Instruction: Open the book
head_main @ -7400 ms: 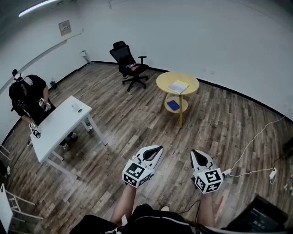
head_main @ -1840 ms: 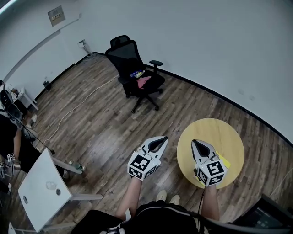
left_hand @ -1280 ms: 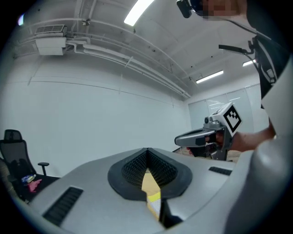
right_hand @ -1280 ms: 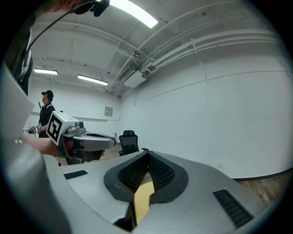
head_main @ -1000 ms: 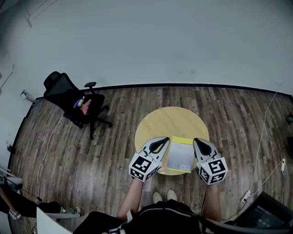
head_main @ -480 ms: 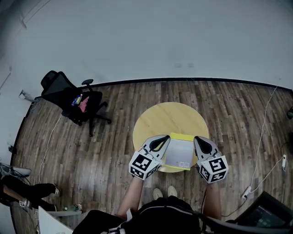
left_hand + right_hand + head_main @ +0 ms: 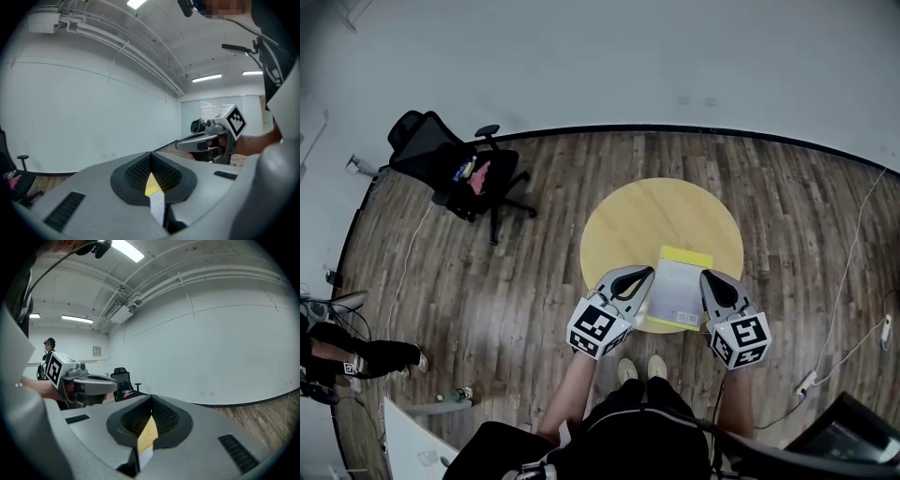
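The task had barely begun. The book (image 7: 680,292) lay shut and flat on the round yellow bench (image 7: 652,211), near the edge closest to the person. Its pale cover faced up, and a yellow strip showed along its far end. No cover or page was lifted in any view.

The left tongs (image 7: 637,275) and the right tongs (image 7: 710,279) were held out on either side of the book, one tip over each long edge in the head view. Both were closed and gripped nothing. In each gripper view the ridged pads met at the tip. Only a thin slit was left below them, through which a sliver of the bench and of the book showed. Both gripper views looked out nearly level at the white wall, with the other tongs to one side, so the tongs seemed to hang above the bench rather than rest on it. Whether either tip touched the book could not be told from overhead.

By this reading only the approach was done. What remained was nearly everything: bringing a tip down to an edge of the cover, getting under or onto it, and turning it over, perhaps with the other tongs steadying the book.

An office chair (image 7: 450,169) stood well apart on the wooden floor (image 7: 534,281).
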The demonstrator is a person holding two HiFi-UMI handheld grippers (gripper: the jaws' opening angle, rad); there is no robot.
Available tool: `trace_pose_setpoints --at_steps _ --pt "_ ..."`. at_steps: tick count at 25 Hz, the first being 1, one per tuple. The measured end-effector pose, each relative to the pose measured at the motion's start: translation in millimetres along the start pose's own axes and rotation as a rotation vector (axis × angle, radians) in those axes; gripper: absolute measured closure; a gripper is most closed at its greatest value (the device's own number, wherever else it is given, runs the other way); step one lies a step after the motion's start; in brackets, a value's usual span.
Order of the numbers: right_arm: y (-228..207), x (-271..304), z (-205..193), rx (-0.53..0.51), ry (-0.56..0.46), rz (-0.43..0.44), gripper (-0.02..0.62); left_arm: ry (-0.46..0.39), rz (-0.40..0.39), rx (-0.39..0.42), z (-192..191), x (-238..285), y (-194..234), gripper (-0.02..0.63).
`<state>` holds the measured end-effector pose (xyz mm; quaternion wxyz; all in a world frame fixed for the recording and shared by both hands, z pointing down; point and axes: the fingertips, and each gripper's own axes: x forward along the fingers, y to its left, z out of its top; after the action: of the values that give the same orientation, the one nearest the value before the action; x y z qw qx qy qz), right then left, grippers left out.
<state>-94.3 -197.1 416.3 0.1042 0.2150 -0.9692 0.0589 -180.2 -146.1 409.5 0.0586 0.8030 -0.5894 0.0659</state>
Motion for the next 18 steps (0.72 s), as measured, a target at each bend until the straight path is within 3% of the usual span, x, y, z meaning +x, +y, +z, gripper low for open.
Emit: trace_pose_setpoints --at_steps 18 --pt "21.7 21.7 -121.3 0.127 0.212 0.066 0.589 0.181 0.013 -0.198 -127.6 -4.5 -6.6 0.606"
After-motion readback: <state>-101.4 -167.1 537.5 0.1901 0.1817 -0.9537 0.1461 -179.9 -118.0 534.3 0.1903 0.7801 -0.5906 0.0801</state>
